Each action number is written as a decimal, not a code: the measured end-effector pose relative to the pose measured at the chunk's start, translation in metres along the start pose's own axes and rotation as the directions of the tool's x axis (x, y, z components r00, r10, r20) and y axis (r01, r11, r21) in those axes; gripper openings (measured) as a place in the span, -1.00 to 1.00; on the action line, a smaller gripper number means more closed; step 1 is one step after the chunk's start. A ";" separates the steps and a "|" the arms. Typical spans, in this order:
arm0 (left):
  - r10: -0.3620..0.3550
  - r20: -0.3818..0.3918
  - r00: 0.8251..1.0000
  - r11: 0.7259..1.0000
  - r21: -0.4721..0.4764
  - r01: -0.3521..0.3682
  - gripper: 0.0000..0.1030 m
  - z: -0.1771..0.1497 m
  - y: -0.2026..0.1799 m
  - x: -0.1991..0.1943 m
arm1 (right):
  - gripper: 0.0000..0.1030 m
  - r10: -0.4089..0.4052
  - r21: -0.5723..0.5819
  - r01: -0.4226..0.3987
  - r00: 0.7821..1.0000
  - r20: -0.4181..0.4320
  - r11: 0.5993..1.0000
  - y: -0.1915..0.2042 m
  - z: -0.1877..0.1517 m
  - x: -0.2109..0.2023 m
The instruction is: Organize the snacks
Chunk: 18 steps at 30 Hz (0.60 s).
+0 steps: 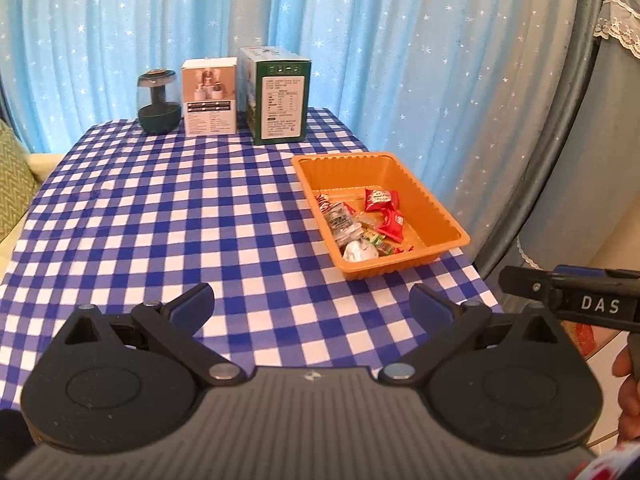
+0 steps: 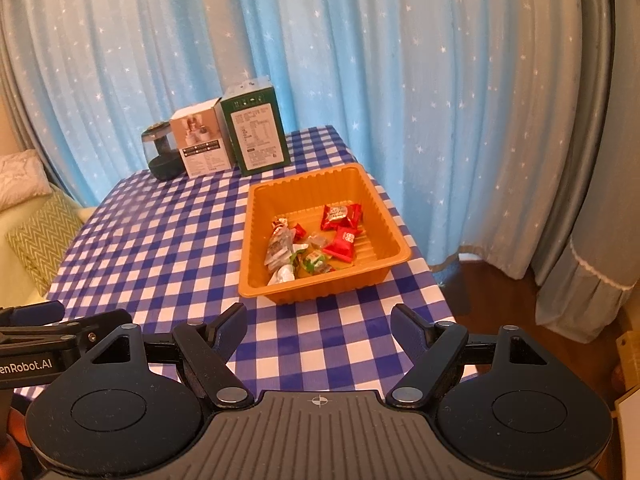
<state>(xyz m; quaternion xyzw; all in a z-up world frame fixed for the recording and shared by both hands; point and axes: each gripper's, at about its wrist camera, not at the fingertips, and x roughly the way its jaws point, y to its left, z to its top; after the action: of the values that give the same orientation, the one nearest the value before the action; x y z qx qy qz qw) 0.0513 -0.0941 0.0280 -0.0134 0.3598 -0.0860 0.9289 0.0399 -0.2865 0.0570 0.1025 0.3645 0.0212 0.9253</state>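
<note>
the left tongs (image 1: 312, 300) stood wide open with nothing between the blue-padded fingers (image 1: 192, 304), poised above the near part of the bench (image 1: 160, 220), which wore a blue and white checked cloth. the right tongs (image 2: 318, 320) were likewise spread wide and held nothing.

ahead of the left tongs and off to their right sat the orange tray (image 1: 420, 184), a ribbed plastic dish resting on the cloth near the right edge of the bench. from the right tongs it lay almost straight ahead, a little to their left, just beyond the fingertips. inside it lay the snacks (image 1: 360, 224), gathered toward the near left part of the tray: two red wrapped packets (image 2: 340, 216) with white print too small to read, a clear wrapper with dark print (image 1: 340, 220), a white piece and some green and orange sweets.

far ahead of both tongs, at the back of the bench against the blue star-dotted curtain (image 1: 360, 40), stood a green box (image 1: 280, 96) bearing a white label of small print that could not be read. beside it on the left was a white box (image 1: 210, 96) with a product photo, then a dark green jar-like device (image 1: 158, 102).

at the right of the left wrist view the side of the other tool showed white letters "das" (image 1: 600, 304). at the left of the right wrist view, its neighbour read "enrobot.ai" (image 2: 26, 368), cut off at the frame edge.
</note>
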 end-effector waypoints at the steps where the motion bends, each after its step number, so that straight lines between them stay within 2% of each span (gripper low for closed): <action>1: 0.006 -0.001 1.000 1.000 -0.001 -0.006 1.00 -0.002 0.001 -0.004 | 0.52 -0.001 -0.004 0.001 1.000 0.002 1.000 0.002 -0.002 -0.004; 9: 0.030 0.002 1.000 0.999 -0.036 -0.030 1.00 -0.015 0.011 -0.029 | 0.52 -0.008 -0.061 0.009 1.000 0.025 0.998 0.018 -0.013 -0.026; 18: 0.039 0.005 0.999 0.999 -0.026 -0.038 1.00 -0.027 0.012 -0.046 | 0.52 0.016 -0.078 -0.014 1.000 0.025 0.997 0.029 -0.023 -0.040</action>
<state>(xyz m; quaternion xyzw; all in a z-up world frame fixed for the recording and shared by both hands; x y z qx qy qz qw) 0.0018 -0.0733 0.0375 -0.0189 0.3584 -0.0634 0.9312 -0.0043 -0.2585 0.0733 0.0691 0.3505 0.0409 0.9331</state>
